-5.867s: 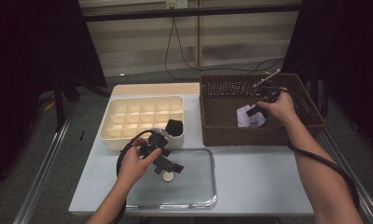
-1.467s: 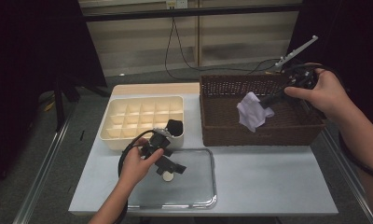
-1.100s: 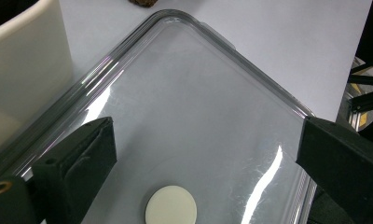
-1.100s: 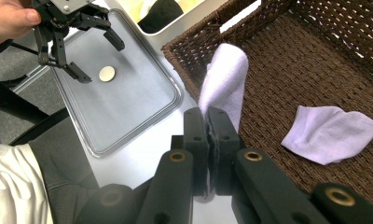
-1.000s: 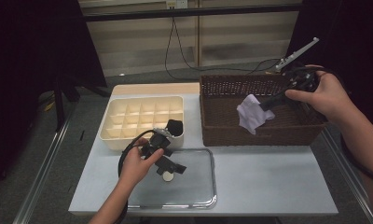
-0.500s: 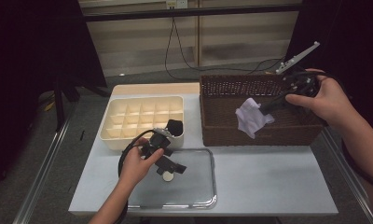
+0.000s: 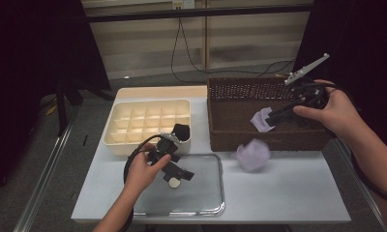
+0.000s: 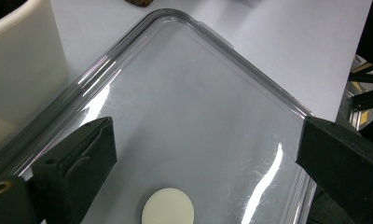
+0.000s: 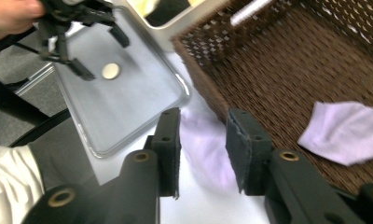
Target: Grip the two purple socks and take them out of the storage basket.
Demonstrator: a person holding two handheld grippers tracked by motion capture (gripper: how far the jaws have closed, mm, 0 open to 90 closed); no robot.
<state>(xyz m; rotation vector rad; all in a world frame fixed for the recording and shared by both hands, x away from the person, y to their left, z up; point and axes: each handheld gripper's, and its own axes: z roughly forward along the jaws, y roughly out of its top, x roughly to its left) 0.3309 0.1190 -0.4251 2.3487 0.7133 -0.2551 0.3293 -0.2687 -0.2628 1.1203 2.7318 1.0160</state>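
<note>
Lilac cloth point(image 7: 252, 154), one piece, loose on the white table point(image 7: 288, 193) just in front of the wicker basket point(image 7: 230, 128).

Soft, light, crumpled (likely limp); pinch any raised fold. Right gripper point(image 9: 203, 149) has just been opening, jaws parted, nothing between them. Left gripper point(image 8: 203, 154) jaws wide apart over the clear tray point(image 8: 250, 70). No writing legible.

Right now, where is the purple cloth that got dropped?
In the high view, the purple cloth lies on the table, just in front of the brown basket and right of the clear tray.
</note>
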